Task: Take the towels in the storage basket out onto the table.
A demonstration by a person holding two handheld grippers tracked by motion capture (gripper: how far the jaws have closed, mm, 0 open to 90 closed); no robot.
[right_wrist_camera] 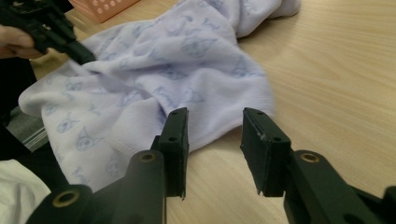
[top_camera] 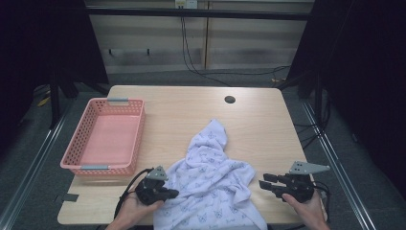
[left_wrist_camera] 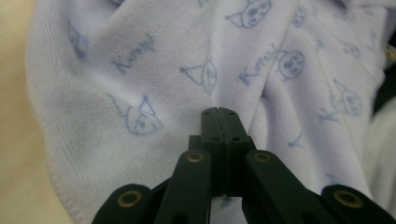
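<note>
The pale lilac terry towel printed with small blue cartoon faces [top_camera: 210, 184] lies crumpled on the near half of the light wooden table [top_camera: 268, 120], one end trailing over the near edge toward me. From that towel outward: my left tongs [top_camera: 170, 193] sit at its left border, and in the left gripper view they [left_wrist_camera: 219, 114] are pressed together with the cloth right against their tips. I cannot see a fold caught between the pads, so I judge them shut beside or on top of the fabric, not pinching it.

My right tongs [top_camera: 264, 184] hover just off the towel's right edge. In the right gripper view they [right_wrist_camera: 215, 135] stand spread, nothing between the pads, the towel's rounded fold just beyond them over bare wood.

To the towel's far left stands the pink perforated plastic basket [top_camera: 106, 139], empty, well apart from the cloth.

The risks as I read them: if I lift with the left while it holds nothing, the towel stays put. If the right tongs close too shallow they catch only the top layer, and the bunch unrolls. The overhanging end could also drag the whole towel off the near edge once I loosen it.
</note>
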